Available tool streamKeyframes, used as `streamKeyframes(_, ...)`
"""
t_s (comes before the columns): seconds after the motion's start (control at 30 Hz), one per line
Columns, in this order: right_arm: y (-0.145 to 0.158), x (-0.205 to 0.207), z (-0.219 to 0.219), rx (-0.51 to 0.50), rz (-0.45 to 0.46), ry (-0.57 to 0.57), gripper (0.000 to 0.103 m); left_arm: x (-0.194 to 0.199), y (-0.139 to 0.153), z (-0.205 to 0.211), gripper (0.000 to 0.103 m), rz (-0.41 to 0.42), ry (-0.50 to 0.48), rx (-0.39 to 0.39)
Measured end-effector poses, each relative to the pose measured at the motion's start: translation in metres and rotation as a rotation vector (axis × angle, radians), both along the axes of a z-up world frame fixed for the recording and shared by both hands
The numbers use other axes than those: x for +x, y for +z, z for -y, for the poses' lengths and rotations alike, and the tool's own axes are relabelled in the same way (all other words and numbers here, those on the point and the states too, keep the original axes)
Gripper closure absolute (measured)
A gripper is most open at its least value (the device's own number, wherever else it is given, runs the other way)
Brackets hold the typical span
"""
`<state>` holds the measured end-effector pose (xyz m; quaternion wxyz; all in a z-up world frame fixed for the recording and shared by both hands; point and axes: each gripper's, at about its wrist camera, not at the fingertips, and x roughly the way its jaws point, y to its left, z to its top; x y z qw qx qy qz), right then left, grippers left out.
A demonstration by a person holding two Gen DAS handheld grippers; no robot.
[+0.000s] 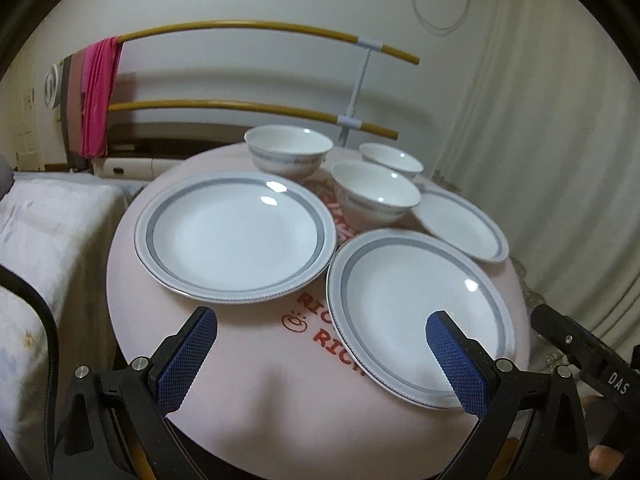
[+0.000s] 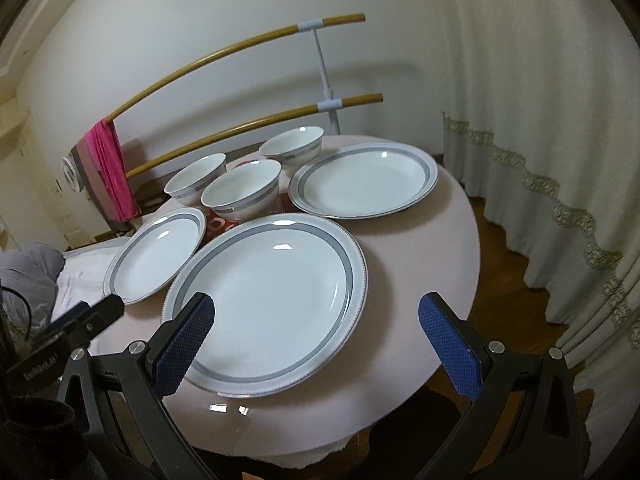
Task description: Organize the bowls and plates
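Three white plates with grey rim bands and three white bowls lie on a round pink table (image 1: 248, 380). In the left wrist view the left plate (image 1: 236, 236), the near plate (image 1: 420, 312) and the far right plate (image 1: 464, 224) lie flat; the bowls (image 1: 289, 151) (image 1: 376, 192) (image 1: 392, 160) stand behind them. My left gripper (image 1: 320, 356) hovers open above the table's near edge, its right finger over the near plate's rim. In the right wrist view my right gripper (image 2: 316, 340) is open, its left finger above the near plate (image 2: 268, 304). The other plates (image 2: 158, 254) (image 2: 364, 180) and bowls (image 2: 242, 188) (image 2: 196, 182) (image 2: 292, 146) lie beyond.
A rack with wooden rails (image 1: 256, 26) and a pink cloth (image 1: 98, 96) stands behind the table. A bed with white bedding (image 1: 44, 240) is at the left, a cream curtain (image 2: 540, 140) at the right. The other gripper's black body (image 2: 76, 324) shows at the left edge.
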<state>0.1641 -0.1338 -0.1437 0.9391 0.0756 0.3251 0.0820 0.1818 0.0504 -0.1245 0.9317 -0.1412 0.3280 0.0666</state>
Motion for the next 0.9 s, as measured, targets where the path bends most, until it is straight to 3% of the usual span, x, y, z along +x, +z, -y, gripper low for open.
streamKeyframes(0.13, -0.012, 0.018, 0.008, 0.023, -0.044, 0.009, 0.018, 0.017, -0.01, -0.003, 0.001, -0.043, 0.056, -0.028)
streamKeyframes(0.37, -0.033, 0.052, 0.02, 0.055, -0.124, 0.046, 0.042, 0.043, -0.026, 0.001, 0.004, -0.104, 0.058, -0.053)
streamKeyframes(0.47, -0.04, 0.063, 0.024, 0.073, -0.15, 0.065, 0.054, 0.049, -0.031, 0.0, 0.01, -0.127, 0.063, -0.057)
streamKeyframes(0.7, -0.051, 0.082, 0.029, 0.114, -0.19, 0.109, 0.068, 0.071, -0.046, -0.003, 0.027, -0.168, 0.044, -0.079)
streamKeyframes(0.83, -0.055, 0.091, 0.031, 0.13, -0.201, 0.121, 0.083, 0.08, -0.049, -0.005, 0.032, -0.175, 0.044, -0.063)
streamKeyframes(0.9, -0.056, 0.093, 0.032, 0.134, -0.204, 0.127, 0.085, 0.082, -0.05, -0.005, 0.034, -0.182, 0.05, -0.048)
